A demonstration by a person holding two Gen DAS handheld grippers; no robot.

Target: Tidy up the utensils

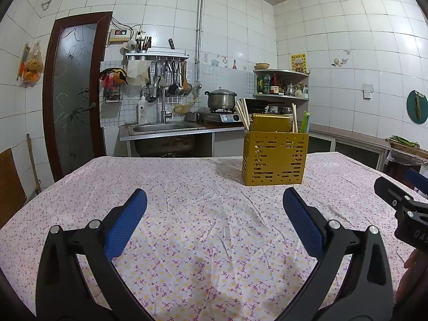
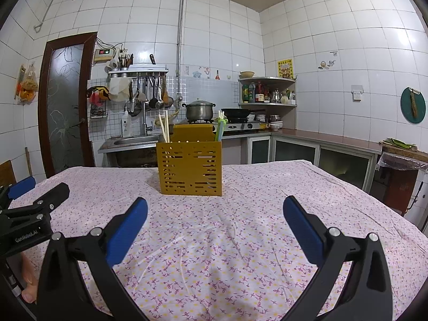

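Observation:
A yellow slotted utensil holder [image 1: 275, 157] stands upright on the far half of the table; it also shows in the right wrist view [image 2: 191, 168]. Pale chopsticks [image 1: 243, 115] and a green utensil [image 1: 305, 122] stick up out of it; the chopsticks [image 2: 164, 128] and green utensil [image 2: 220, 129] show in the right wrist view too. My left gripper [image 1: 214, 200] is open and empty, low over the cloth, short of the holder. My right gripper [image 2: 215, 208] is open and empty, also short of the holder. Each gripper shows at the edge of the other's view.
The table [image 1: 187, 240] wears a floral cloth [image 2: 240, 240]. Behind it are a sink [image 1: 163, 128], a stove with a pot [image 1: 220, 99] and a wok, a corner shelf [image 1: 281, 83] with bottles, and a door [image 1: 75, 93] at the left.

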